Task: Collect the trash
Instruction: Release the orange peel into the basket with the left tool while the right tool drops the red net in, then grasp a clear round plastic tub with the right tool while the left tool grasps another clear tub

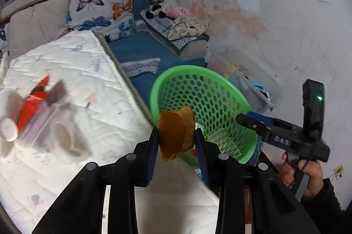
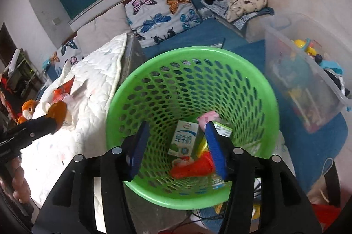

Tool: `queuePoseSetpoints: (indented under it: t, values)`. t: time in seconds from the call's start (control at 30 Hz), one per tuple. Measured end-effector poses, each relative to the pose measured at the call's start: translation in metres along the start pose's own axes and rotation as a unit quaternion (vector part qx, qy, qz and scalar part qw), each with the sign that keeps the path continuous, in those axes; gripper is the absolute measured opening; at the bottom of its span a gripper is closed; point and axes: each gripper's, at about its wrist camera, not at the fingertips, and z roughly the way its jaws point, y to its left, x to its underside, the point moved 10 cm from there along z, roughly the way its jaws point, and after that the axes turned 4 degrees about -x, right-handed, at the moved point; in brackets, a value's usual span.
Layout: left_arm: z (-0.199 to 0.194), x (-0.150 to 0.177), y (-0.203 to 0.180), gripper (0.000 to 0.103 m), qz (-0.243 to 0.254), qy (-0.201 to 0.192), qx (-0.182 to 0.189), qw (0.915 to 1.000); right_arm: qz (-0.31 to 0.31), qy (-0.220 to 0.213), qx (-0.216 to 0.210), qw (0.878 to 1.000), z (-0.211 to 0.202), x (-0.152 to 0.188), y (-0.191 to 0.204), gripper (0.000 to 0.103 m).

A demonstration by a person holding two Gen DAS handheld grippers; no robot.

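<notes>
Left hand-held gripper [image 1: 176,141] clenched on the orange peel [image 1: 176,135] at the green basket's [image 1: 250,106] nine o'clock rim, right hand-held gripper [image 2: 176,146] spread empty over the cartons inside, and an early release risks dropping peel onto the bed [image 1: 92,71].

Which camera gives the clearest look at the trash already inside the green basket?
The right wrist view: it looks straight down into the green basket, showing a milk carton and red wrapper on the bottom. The left wrist view sees the basket tilted, its contents mostly hidden behind the orange peel.
</notes>
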Motion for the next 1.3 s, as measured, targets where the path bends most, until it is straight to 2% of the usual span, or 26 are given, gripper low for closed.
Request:
queuePoseSetpoints:
  t: [0.27,0.47,0.53,0.6,0.77,0.97,1.3]
  values:
    - [0.034,-0.002,-0.030,0.033,0.016,0.026,0.006,0.9995,-0.012,-0.013,0.011,1.000,-0.022,0.010,-0.009,0.073]
    - [0.055,0.004,-0.047,0.034,0.023,0.046,0.011,0.9986,-0.027,-0.017,0.016,0.999,-0.028,0.018,-0.008,0.077]
    - [0.058,0.006,-0.051,0.038,0.025,0.049,0.012,0.9984,-0.029,-0.018,0.015,0.999,-0.029,0.022,-0.007,0.078]
    - [0.059,0.006,-0.053,0.053,0.025,0.046,0.011,0.9986,-0.028,-0.020,0.015,0.999,-0.030,0.024,-0.007,0.078]
    - [0.056,0.003,-0.055,0.056,0.031,0.036,0.011,0.9988,-0.018,-0.021,0.011,1.000,-0.031,0.029,-0.008,0.078]
    - [0.035,0.005,-0.034,0.056,0.016,0.024,-0.003,0.9996,-0.017,-0.018,0.005,1.000,-0.031,0.031,0.000,0.078]
    - [-0.011,0.018,0.041,0.057,-0.034,0.001,-0.061,0.9975,-0.045,-0.014,-0.024,0.999,-0.022,0.031,0.045,0.081]
